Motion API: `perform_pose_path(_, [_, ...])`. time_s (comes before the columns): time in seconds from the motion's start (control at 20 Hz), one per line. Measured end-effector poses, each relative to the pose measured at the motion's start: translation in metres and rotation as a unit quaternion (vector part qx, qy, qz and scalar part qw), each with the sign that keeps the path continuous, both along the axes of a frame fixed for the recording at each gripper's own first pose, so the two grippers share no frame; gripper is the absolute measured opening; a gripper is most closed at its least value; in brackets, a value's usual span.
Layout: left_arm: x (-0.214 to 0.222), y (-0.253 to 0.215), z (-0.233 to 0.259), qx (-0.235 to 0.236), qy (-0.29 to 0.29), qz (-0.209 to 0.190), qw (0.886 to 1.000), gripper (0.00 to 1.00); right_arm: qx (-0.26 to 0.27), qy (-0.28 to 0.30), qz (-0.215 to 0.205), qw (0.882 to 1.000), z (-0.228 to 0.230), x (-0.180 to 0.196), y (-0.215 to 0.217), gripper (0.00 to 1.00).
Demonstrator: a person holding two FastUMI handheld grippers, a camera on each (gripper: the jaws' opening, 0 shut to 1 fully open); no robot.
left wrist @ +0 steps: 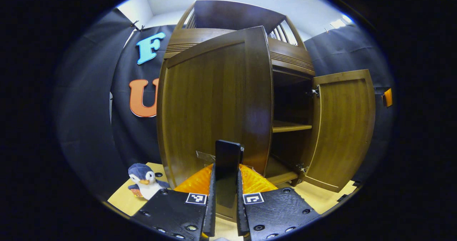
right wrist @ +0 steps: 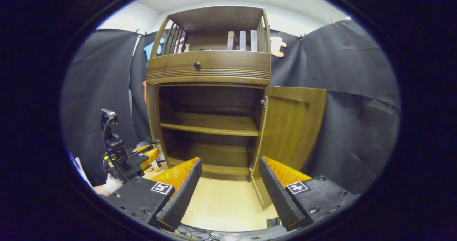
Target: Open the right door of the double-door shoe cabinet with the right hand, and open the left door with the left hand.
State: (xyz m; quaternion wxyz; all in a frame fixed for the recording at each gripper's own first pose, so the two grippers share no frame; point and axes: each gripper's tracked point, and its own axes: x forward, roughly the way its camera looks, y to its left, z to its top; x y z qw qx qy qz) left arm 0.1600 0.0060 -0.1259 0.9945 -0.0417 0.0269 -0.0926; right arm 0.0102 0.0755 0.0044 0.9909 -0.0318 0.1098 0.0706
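Note:
The wooden shoe cabinet [right wrist: 209, 69] has both doors swung out. In the left gripper view the left door [left wrist: 210, 105] stands close in front of me, and my left gripper [left wrist: 226, 169] is shut on its black handle [left wrist: 227, 151]. Past that door the right door [left wrist: 342, 126] hangs wide open. In the right gripper view my right gripper [right wrist: 230, 162] is open and holds nothing, some way back from the cabinet, facing its bare shelves [right wrist: 210, 125]. The right door [right wrist: 292, 130] stands open just right of it. The left gripper [right wrist: 151, 152], held by a hand, is at the cabinet's left edge.
A small plush penguin [left wrist: 144, 180] sits on the light floor [right wrist: 221, 205] left of the cabinet. A drawer with a dark knob [right wrist: 196, 65] and an upper shelf with books [right wrist: 242, 40] top the cabinet. Black cloth walls close in both sides.

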Motion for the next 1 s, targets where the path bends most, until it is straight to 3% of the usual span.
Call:
perform_pose_path(0.05, [-0.001,0.004,0.001,-0.001,-0.001,0.003,1.0,0.23,-0.003,-0.002,0.002,1.0,0.001,0.0,0.002,1.0])
perform_pose_path(0.1, [0.0,0.011,-0.001,0.002,0.0,0.018,1.0,0.23,-0.005,-0.002,0.006,1.0,0.003,0.001,0.005,1.0])
perform_pose_path(0.15, [-0.001,0.014,0.0,-0.008,-0.004,0.017,1.0,0.11,-0.005,-0.002,0.009,1.0,0.002,0.0,0.006,1.0])
perform_pose_path(0.35, [-0.01,0.028,0.001,0.012,-0.008,0.024,1.0,0.11,-0.009,0.003,0.019,1.0,-0.002,0.0,0.013,1.0])
perform_pose_path(0.5, [-0.015,0.04,0.0,0.007,-0.008,0.033,0.999,0.11,-0.009,0.006,0.024,1.0,-0.004,0.001,0.017,1.0])
perform_pose_path(0.6, [-0.021,0.05,0.001,-0.002,-0.007,0.039,0.999,0.02,-0.007,0.007,0.027,1.0,-0.005,0.001,0.018,1.0])
perform_pose_path(1.0, [-0.034,0.085,-0.002,-0.004,-0.004,0.045,0.999,0.0,0.004,0.018,0.048,0.999,-0.014,0.007,0.033,1.0])
